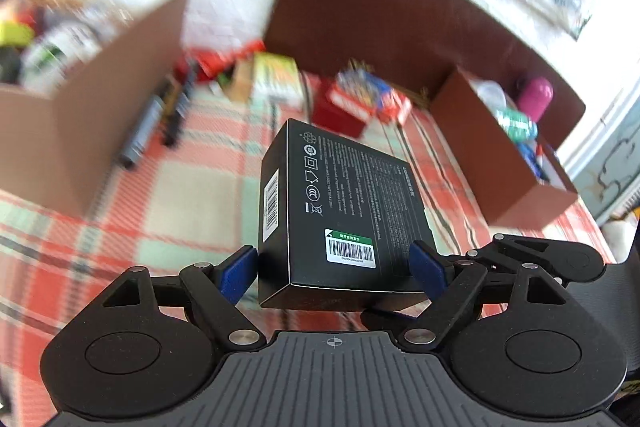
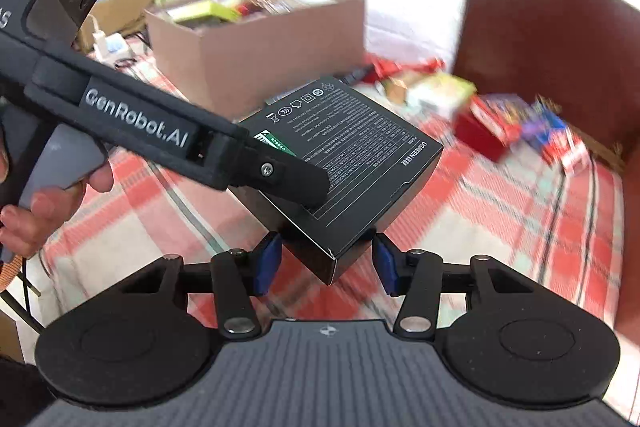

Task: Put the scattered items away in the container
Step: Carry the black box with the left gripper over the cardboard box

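A black box [image 1: 352, 203] with white print and a barcode label hangs above the plaid tablecloth [image 1: 180, 195]. My left gripper [image 1: 334, 267] is shut on it, blue pads [image 1: 240, 273] pressing its two sides. In the right wrist view the same black box [image 2: 360, 163] is tilted, and the left gripper [image 2: 296, 187] reaches in from the upper left, held by a person's hand [image 2: 36, 211]. My right gripper [image 2: 326, 263] stands open, with the box's lowest corner between its blue pads [image 2: 266, 263]; they show no firm press on it.
A brown cardboard container [image 1: 100, 131] full of items stands at the left; a second brown container [image 1: 500, 163] holds bottles at the right. Red packets [image 1: 360, 99], a green-yellow carton [image 1: 276, 79] and pens [image 1: 160, 123] lie beyond the box. A brown chair back [image 1: 400, 7] rises behind.
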Available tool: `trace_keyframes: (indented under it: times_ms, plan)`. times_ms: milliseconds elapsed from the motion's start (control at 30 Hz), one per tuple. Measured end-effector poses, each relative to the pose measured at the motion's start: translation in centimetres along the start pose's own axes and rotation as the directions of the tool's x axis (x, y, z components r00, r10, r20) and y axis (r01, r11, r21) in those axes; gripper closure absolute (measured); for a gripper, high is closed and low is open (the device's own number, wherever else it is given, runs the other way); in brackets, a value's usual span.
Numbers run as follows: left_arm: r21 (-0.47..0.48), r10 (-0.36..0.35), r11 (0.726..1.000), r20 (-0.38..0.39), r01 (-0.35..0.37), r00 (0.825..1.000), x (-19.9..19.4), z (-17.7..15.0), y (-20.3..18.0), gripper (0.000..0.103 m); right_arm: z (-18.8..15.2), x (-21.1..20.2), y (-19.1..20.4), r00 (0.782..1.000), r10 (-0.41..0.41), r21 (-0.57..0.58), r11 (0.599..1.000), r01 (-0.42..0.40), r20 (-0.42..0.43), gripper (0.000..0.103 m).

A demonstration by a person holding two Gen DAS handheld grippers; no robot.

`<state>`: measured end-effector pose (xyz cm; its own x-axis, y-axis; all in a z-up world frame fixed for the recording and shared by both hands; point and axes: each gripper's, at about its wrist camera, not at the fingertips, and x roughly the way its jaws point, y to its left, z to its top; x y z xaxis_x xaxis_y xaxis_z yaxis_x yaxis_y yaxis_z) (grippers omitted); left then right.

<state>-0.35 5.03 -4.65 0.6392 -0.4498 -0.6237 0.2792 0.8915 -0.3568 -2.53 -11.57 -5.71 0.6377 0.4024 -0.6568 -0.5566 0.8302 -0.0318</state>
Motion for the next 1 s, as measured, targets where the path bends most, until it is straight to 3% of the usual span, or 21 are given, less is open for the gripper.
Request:
trace_keyframes:
  times_ms: [200,467,767,1000]
  plan:
    - [-0.001,0.060,0.998,0.119,-0.060,0.991,-4.7,2.8,2.3,0.021,5.4,0.2,1.9,0.998,0.028,-0.080,0.997,-0.024,0.062,0.048]
    - [0.012,0.179,0.982,0.236,-0.187,0.955,-10.1,7.5,6.4,0.021,13.7,2.1,6.0,0.988,0.084,-0.151,0.986,-0.064,0.130,0.048]
    - [-0.022,0.286,0.956,0.260,-0.291,0.922,-12.7,12.3,13.2,0.020,21.3,7.4,10.3,0.982,0.135,-0.168,0.979,-0.112,0.133,0.048]
    - [-0.065,0.317,0.948,0.250,-0.311,0.915,-12.4,14.8,19.7,0.020,25.6,12.8,12.7,0.982,0.153,-0.169,0.977,-0.133,0.107,0.048]
